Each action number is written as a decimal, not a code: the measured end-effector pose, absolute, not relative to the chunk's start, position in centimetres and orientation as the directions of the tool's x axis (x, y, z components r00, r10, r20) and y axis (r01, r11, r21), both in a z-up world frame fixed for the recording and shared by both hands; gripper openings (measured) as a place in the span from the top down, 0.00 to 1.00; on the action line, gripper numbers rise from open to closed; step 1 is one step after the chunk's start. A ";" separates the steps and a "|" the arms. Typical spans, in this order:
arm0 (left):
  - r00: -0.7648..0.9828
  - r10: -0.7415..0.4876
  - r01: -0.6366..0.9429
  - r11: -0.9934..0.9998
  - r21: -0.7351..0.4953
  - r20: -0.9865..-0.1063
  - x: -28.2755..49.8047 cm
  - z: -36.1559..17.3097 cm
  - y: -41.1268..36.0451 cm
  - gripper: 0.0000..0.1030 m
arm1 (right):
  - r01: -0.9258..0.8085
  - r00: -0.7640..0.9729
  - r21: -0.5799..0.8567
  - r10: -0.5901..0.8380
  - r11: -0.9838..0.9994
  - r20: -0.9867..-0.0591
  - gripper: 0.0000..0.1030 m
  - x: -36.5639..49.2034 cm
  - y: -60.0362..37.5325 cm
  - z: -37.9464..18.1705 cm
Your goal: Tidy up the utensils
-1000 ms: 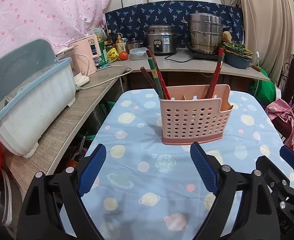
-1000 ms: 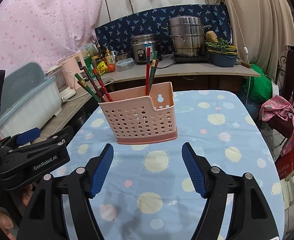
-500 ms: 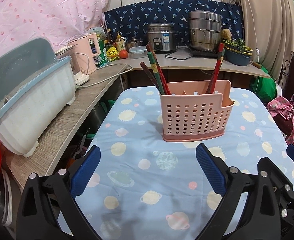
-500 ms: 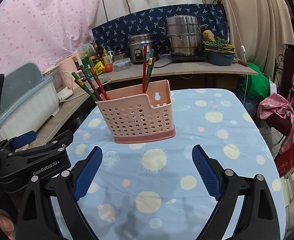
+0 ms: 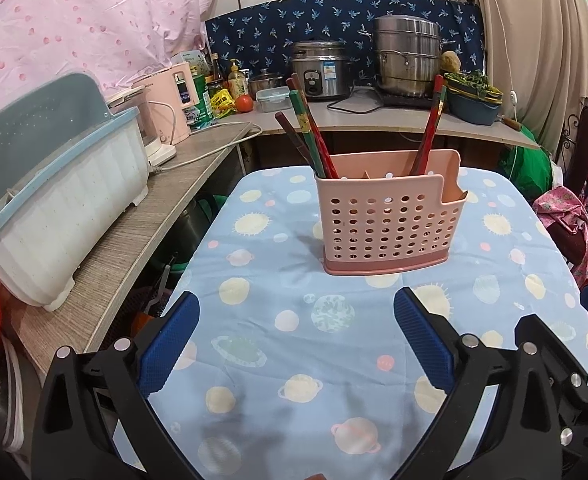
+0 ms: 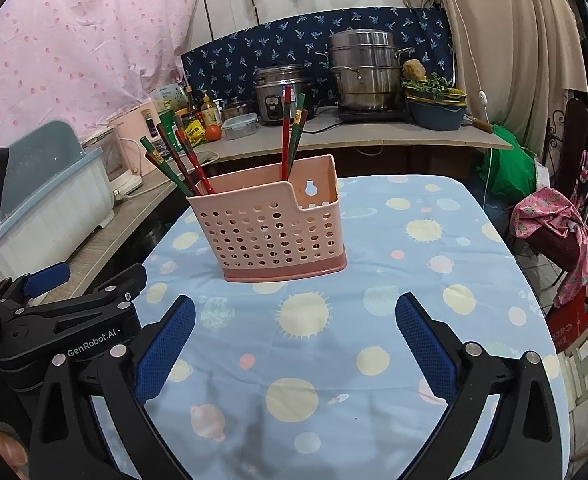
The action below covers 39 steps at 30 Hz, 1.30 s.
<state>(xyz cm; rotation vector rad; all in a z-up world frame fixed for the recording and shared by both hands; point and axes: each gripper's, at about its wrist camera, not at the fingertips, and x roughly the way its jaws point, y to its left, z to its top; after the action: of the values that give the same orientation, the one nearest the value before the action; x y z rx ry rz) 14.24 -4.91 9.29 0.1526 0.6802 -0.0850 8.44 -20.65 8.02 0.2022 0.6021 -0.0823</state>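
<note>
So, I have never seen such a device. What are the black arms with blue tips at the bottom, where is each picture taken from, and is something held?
There is no robot here. A person holds a hand tool in each hand, and each tool has two black fingers with blue pads and a wide-angle camera looking forward along them. One picture comes from the left tool, the other from the right tool. In the right view you also see the left tool from the side, at the left edge.

Both tools are open and hold nothing.

Ahead of them is a table with a blue planet-print cloth. On it stands a pink perforated utensil holder. Red and green chopsticks lean out of it in two groups: several at its left end and two nearer the right. Behind is a kitchen counter with pots.
</note>
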 end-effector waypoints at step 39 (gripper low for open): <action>0.775 -0.005 0.102 0.988 0.118 -0.633 14.5 9.0 -4.4 0.09 | 0.166 0.804 0.152 -0.045 0.974 -0.592 0.06 8.9 -20.8 7.1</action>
<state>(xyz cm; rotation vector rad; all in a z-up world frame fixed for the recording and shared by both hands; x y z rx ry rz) 14.46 -4.43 8.97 0.1489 0.6830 -0.0582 8.88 -20.84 7.07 0.2009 0.6269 -0.1140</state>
